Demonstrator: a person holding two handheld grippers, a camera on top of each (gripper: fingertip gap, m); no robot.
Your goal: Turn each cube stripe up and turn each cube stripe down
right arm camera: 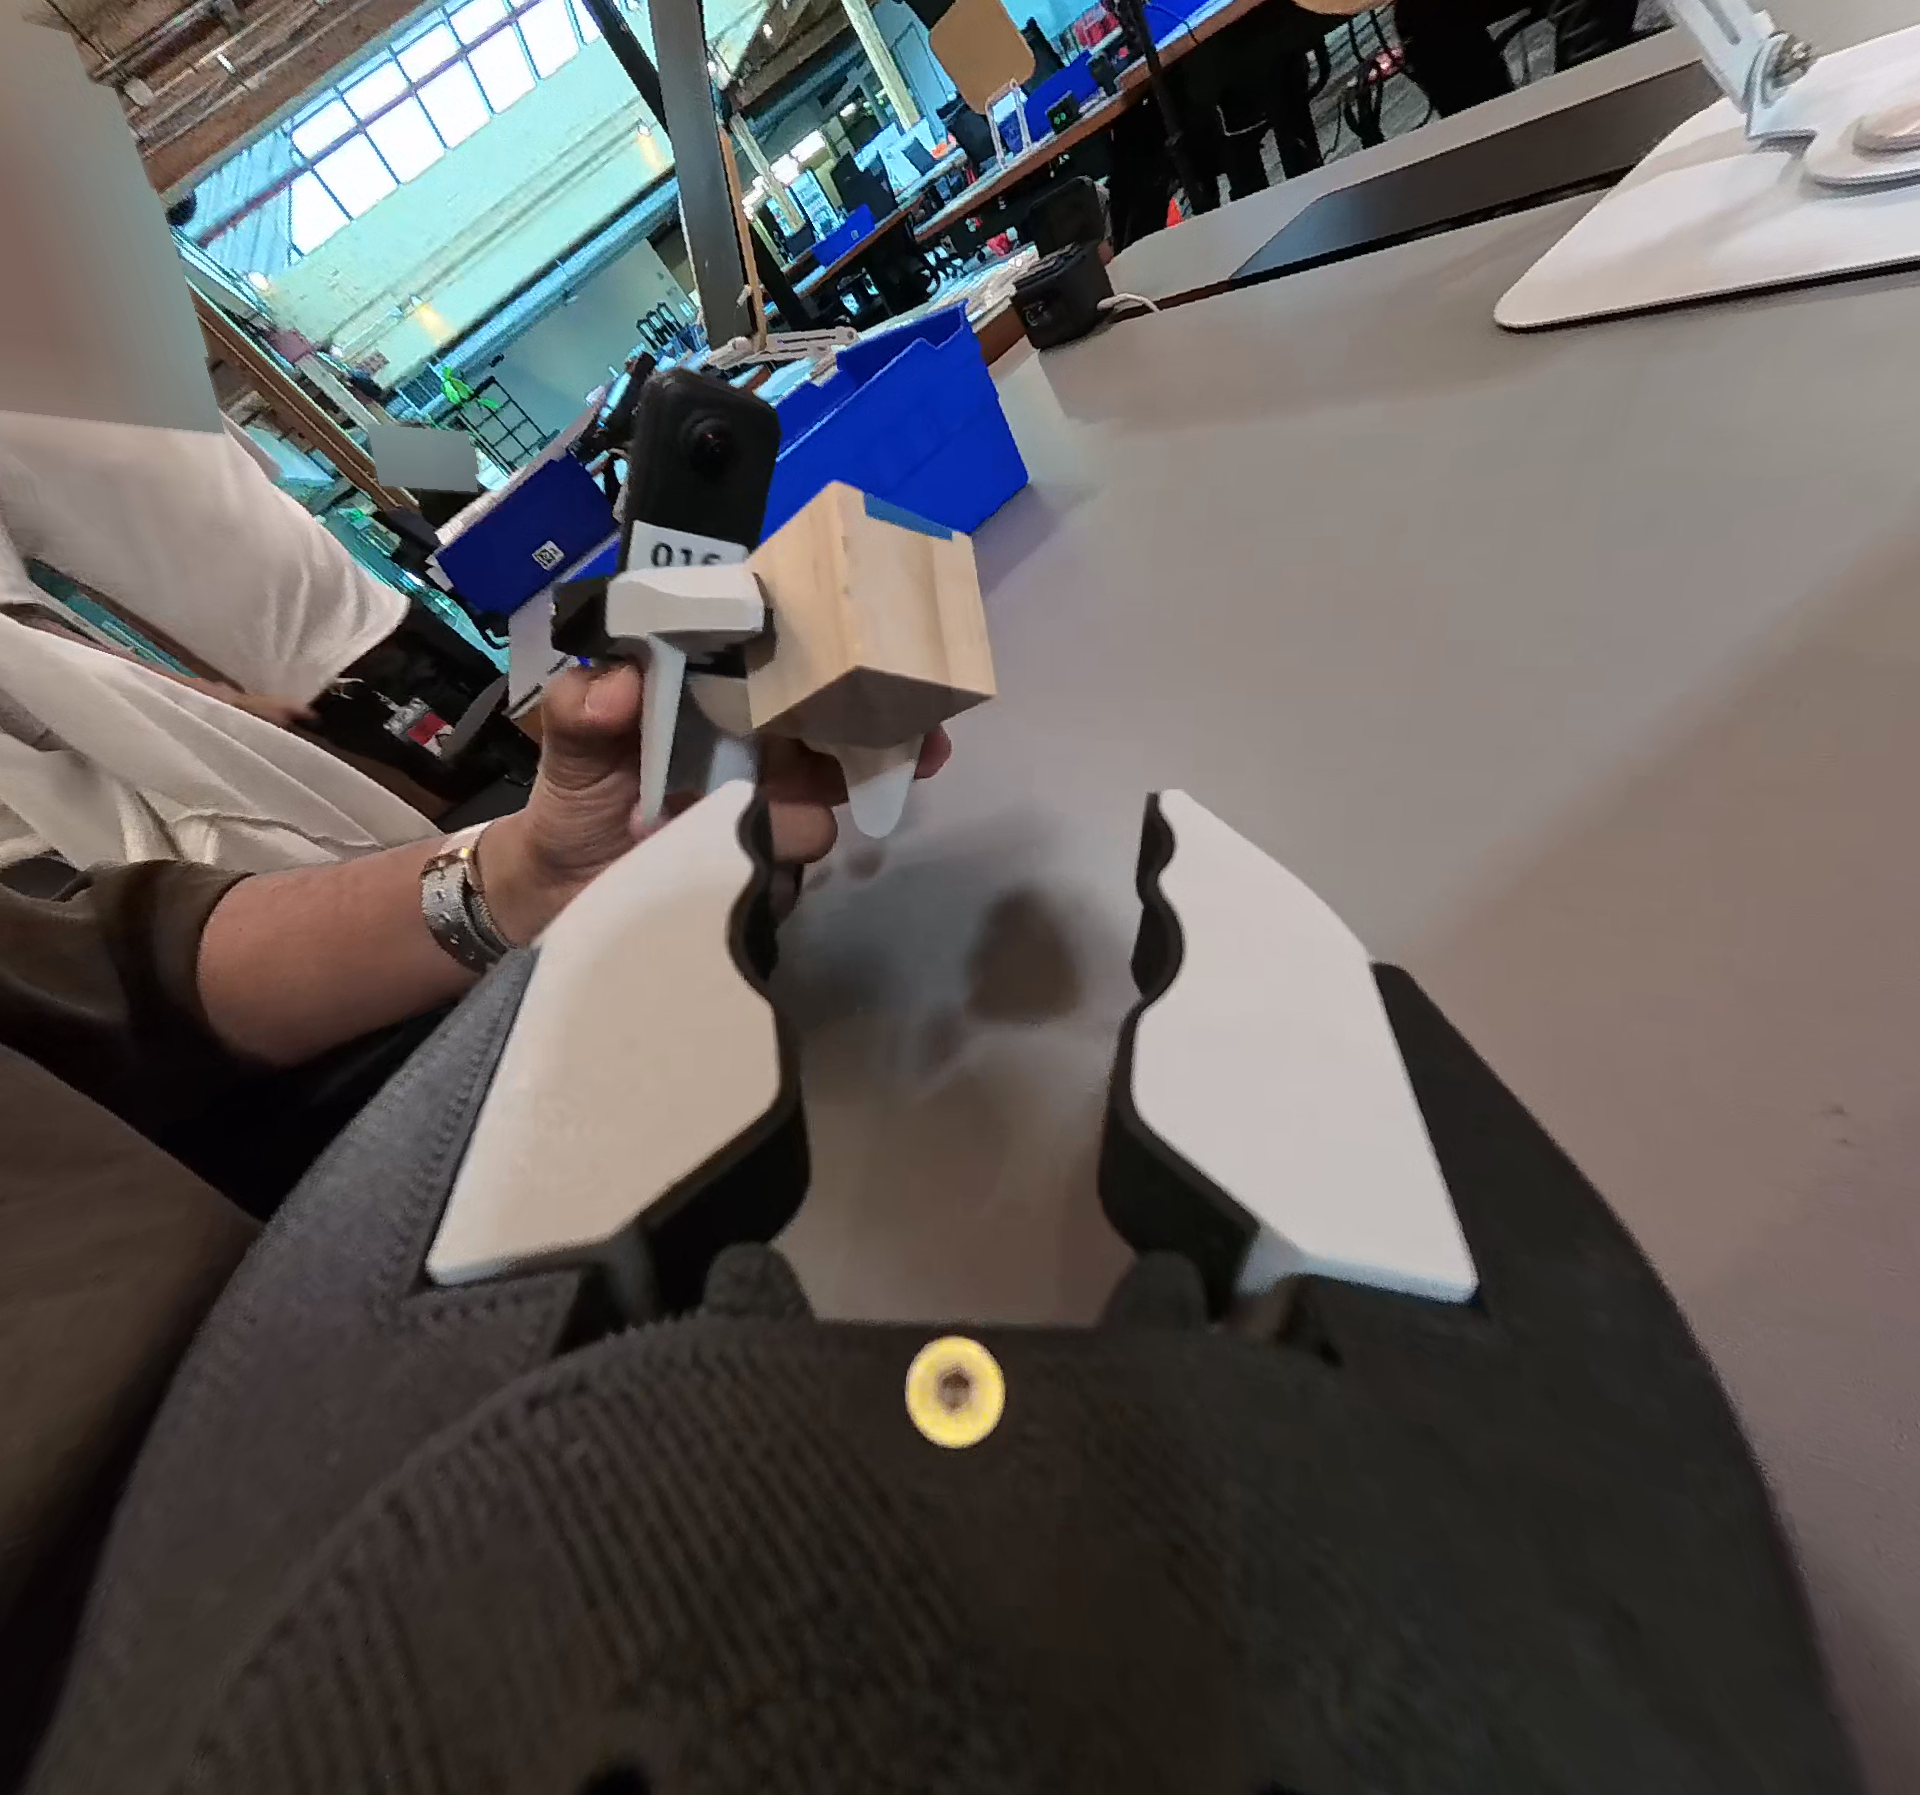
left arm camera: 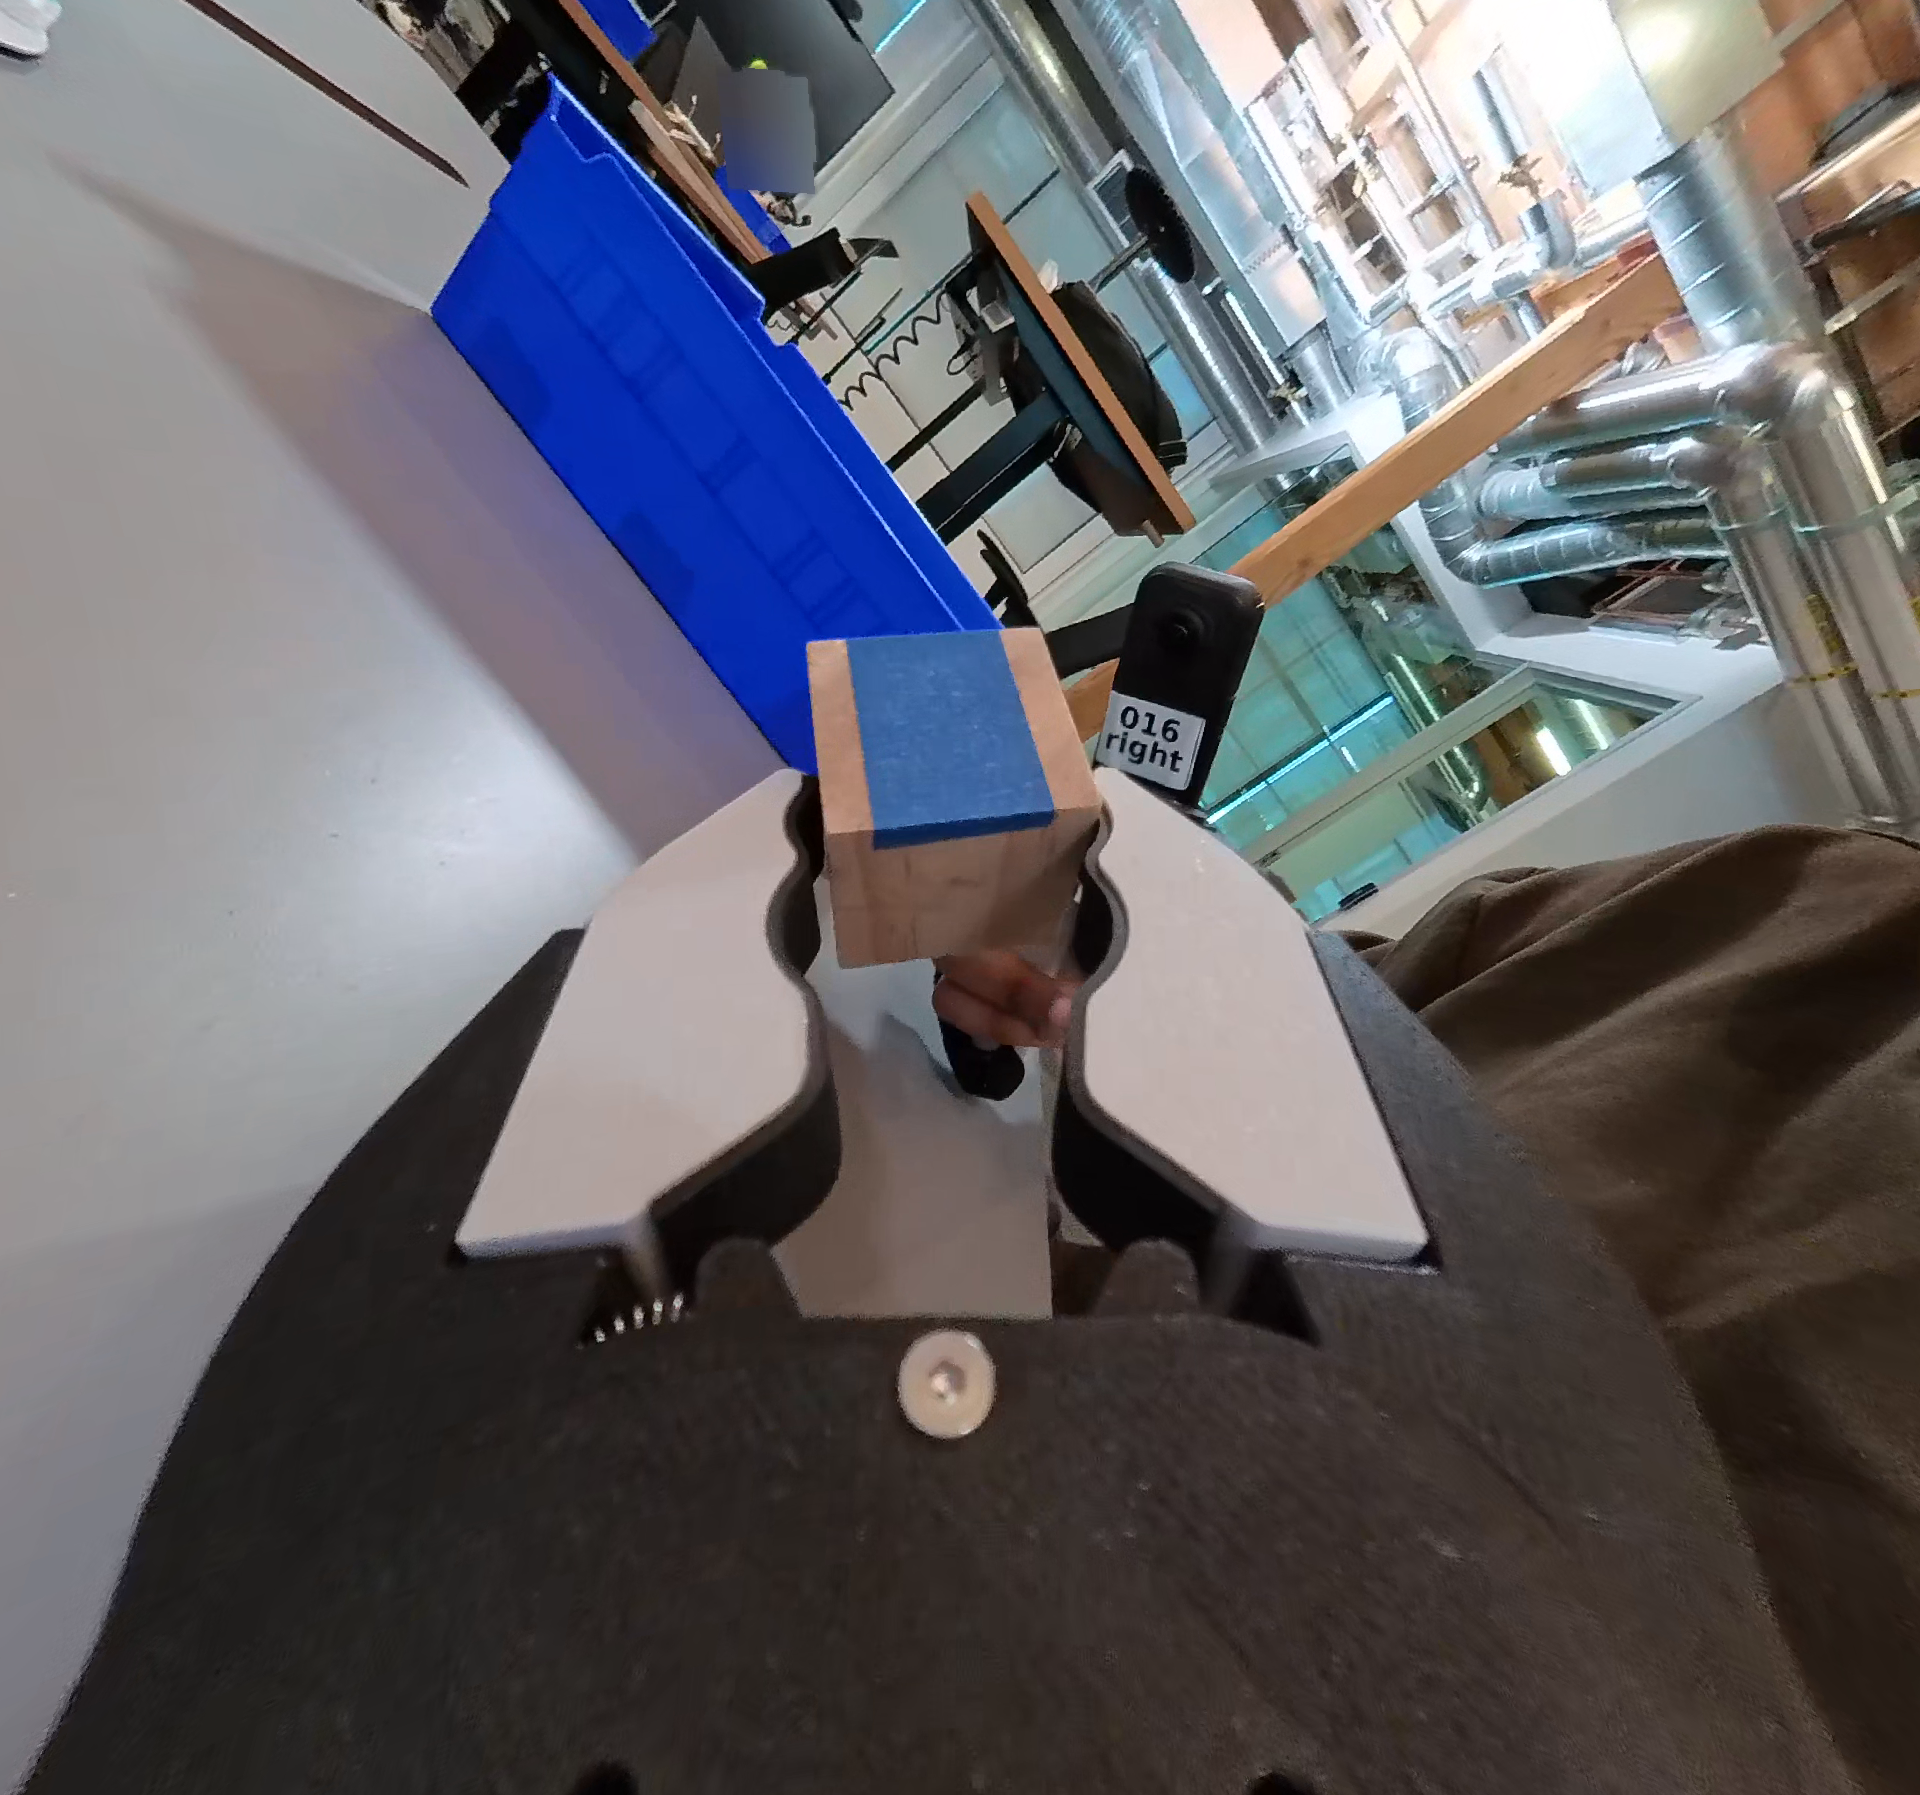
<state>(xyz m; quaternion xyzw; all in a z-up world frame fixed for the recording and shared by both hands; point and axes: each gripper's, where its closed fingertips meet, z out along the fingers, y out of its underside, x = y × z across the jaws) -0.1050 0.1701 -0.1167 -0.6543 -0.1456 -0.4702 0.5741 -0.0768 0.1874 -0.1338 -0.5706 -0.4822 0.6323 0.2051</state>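
Left wrist view: my left claw (left arm camera: 951,872) grips a wooden cube (left arm camera: 951,810), blue stripe (left arm camera: 940,737) facing up, above the grey tabletop (left arm camera: 260,706). My right claw (right arm camera: 956,872) hangs released.

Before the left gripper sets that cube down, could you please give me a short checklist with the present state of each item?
1. Left gripper shut on the wooden cube: ok.
2. Blue stripe visible on one cube face: ok.
3. Cube lifted clear of the grey table: ok.
4. Right gripper open and empty: ok.
5. Table under the cube free of things: ok; the blue bin sits farther back.
6. Other cubes to turn: cannot tell, none in view.
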